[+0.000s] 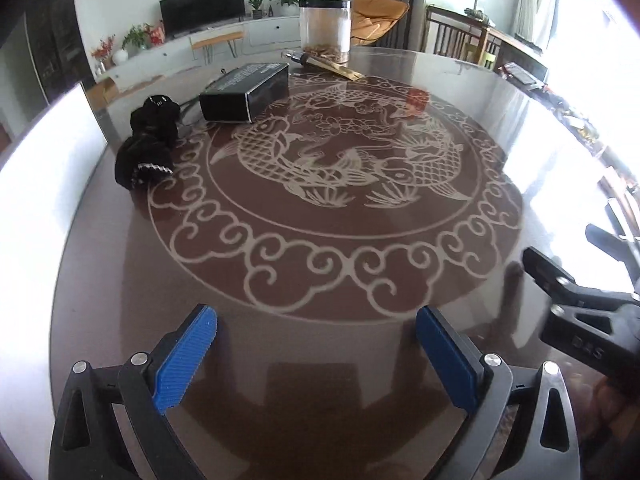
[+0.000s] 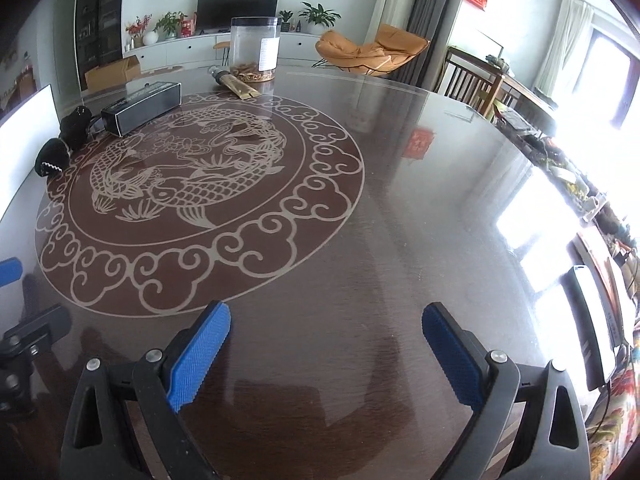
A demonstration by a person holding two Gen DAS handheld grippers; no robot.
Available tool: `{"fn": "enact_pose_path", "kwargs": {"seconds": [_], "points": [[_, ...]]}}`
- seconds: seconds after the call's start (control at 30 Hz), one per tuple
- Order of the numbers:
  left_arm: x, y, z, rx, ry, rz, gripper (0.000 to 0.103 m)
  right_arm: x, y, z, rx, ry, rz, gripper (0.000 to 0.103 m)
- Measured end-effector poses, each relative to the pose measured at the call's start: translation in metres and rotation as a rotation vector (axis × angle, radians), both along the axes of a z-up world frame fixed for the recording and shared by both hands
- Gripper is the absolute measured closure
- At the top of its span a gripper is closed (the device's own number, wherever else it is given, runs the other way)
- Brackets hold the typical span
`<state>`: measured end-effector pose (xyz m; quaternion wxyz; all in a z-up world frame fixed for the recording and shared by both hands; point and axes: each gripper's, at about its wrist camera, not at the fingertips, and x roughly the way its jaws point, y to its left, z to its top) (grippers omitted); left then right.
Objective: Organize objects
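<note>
Ahead toward 12 o'clock the counter [image 1: 320, 240] lies open. Obstacles cluster far off: black pouches [image 1: 146, 144] at 10 o'clock, black box [image 1: 246, 92] at 11, jar [image 1: 326, 26] and tube [image 1: 328, 65] near 12.

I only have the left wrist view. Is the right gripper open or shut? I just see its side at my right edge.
Observer: The right gripper is open and holding nothing.
Operator: And the tall clear plastic jar at the far side, any label on it?
Observer: Yes. The clear plastic jar has a white label on the side that faces the right wrist view.
</note>
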<state>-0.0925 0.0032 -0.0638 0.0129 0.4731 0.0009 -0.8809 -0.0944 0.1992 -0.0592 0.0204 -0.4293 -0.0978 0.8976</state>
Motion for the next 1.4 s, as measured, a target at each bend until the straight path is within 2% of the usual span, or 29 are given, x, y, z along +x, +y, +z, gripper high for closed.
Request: {"fn": "enact_pose_path", "kwargs": {"seconds": [0.27,1.03,1.4], "points": [[-0.017,-0.01,-0.001,0.004,0.031,0.078,0.0,0.002,0.0,-0.003,-0.021,-0.008,-0.004,0.005],[-0.021,-0.011,-0.003,0.004,0.031,0.078,0.0,-0.002,0.012,-0.006,-0.123,-0.055,-0.027,0.001],[-0.021,-0.011,-0.003,0.004,0.031,0.078,0.0,-0.002,0.012,-0.006,-0.129,-0.057,-0.029,0.001]]}}
